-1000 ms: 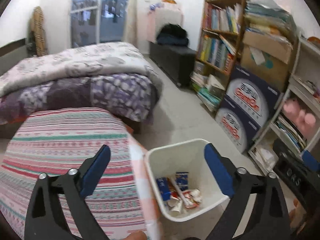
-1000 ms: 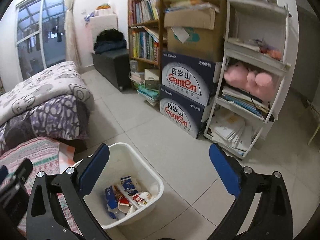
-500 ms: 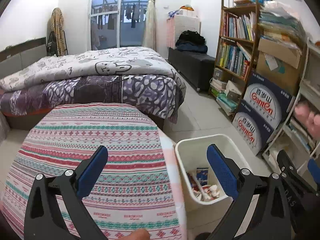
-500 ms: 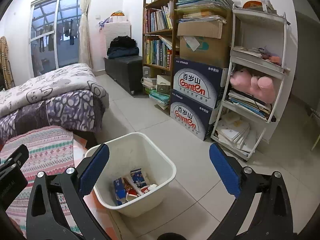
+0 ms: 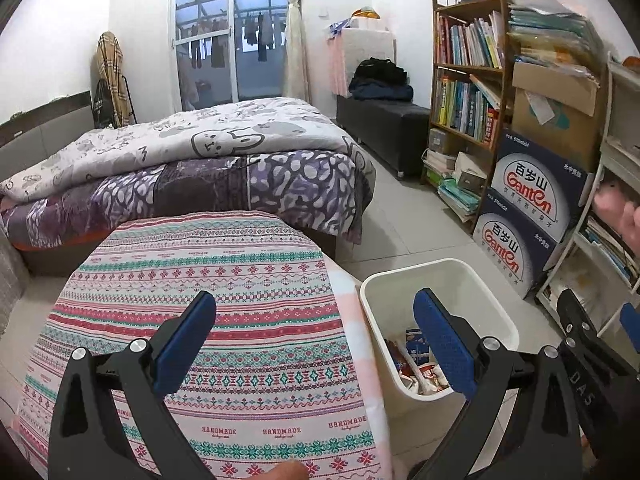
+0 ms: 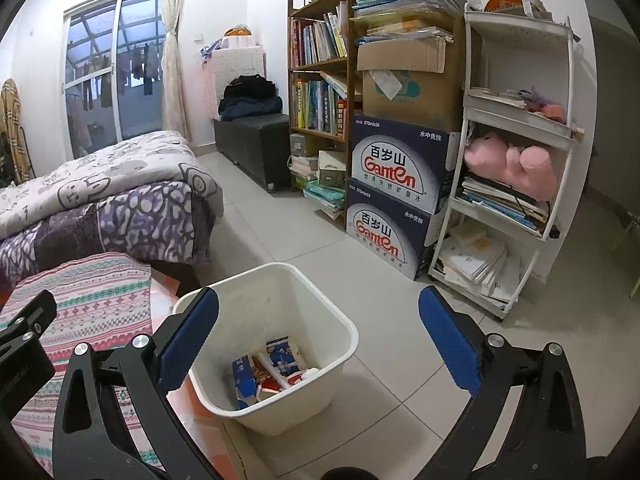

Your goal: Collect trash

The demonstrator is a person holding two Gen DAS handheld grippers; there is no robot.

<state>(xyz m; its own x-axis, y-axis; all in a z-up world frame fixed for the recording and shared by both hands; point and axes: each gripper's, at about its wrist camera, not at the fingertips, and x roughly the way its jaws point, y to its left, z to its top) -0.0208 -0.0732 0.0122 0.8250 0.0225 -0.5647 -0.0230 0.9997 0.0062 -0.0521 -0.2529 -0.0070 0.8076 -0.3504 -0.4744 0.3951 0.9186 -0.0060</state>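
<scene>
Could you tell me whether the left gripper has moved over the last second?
Yes. The left gripper has lifted and swung left: the white trash bin, fixed on the floor, slid from between its fingers to the right.

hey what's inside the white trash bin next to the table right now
The white trash bin holds crumpled packaging: blue-and-white cartons and red-and-white wrappers piled at the bottom. Anything beneath that pile is covered, and the near wall hides part of the floor.

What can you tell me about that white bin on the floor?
The bin is a white plastic tub with rounded corners and a rolled rim, open-topped, no lid, walls slightly scuffed inside. It stands upright on the tiled floor, right beside the table with the striped cloth. At the bottom lies a small heap of trash: blue cartons and red and white wrappers. Neither gripper touches it.
</scene>
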